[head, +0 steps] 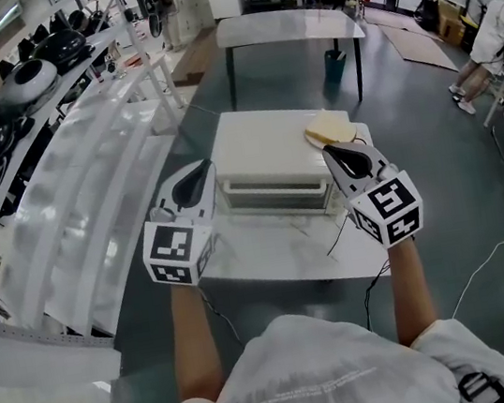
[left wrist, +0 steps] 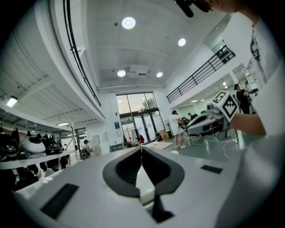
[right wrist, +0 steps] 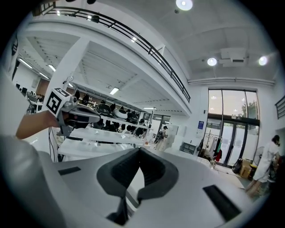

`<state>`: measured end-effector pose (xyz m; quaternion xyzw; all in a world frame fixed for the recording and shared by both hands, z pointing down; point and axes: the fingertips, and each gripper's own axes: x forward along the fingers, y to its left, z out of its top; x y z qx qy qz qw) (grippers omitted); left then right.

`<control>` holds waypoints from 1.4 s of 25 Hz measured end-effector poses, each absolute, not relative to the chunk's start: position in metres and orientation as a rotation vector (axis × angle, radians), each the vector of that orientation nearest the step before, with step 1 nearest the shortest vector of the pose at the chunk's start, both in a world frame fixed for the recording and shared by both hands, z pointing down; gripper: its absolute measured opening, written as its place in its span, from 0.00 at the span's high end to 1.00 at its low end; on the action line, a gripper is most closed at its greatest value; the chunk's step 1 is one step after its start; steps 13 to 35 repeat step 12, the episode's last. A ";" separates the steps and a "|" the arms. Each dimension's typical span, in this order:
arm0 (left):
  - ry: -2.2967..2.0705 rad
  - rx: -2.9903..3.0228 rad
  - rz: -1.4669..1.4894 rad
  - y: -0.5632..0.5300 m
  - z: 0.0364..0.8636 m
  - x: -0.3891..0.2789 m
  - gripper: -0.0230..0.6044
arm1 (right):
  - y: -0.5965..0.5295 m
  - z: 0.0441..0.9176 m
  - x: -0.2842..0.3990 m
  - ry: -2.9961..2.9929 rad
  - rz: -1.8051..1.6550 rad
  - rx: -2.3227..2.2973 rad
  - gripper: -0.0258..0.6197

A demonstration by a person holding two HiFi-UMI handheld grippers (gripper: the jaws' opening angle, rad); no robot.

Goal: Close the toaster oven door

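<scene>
Left hand-held gripper (head: 194, 184) and right hand-held gripper (head: 348, 160) raised either side of cream-white boxy toaster oven (head: 262, 147), centre frame on white table (head: 271, 259). Pale front door (head: 275, 194) possibly not fully latched, hard to tell from above. Risk of dropping open again if left ajar, or of shoving oven rearward with a blind nudge. Both pressed together, pinching nothing, touching nothing.

You are working in a bright, evenly lit hall under round ceiling lights (left wrist: 128, 22) and daylight from the glass doors (right wrist: 231, 124), with soft shadows, the pale toaster oven (head: 267, 146) nearly washed out, and both gripper views strongly bowed, black-vignetted at the corners and blurred in the near foreground.
</scene>
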<state>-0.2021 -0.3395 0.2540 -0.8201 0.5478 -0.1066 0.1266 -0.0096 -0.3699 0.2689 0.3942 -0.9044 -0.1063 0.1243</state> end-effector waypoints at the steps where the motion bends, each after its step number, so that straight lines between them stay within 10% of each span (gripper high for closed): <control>1: 1.597 -2.388 -0.324 -0.339 0.256 -0.201 0.93 | -0.369 0.269 -0.009 -2.633 -0.309 1.150 0.94; 35: 1.553 -2.405 -0.416 -0.336 0.271 -0.190 0.93 | -0.364 0.284 -0.017 -2.597 -0.338 1.083 0.93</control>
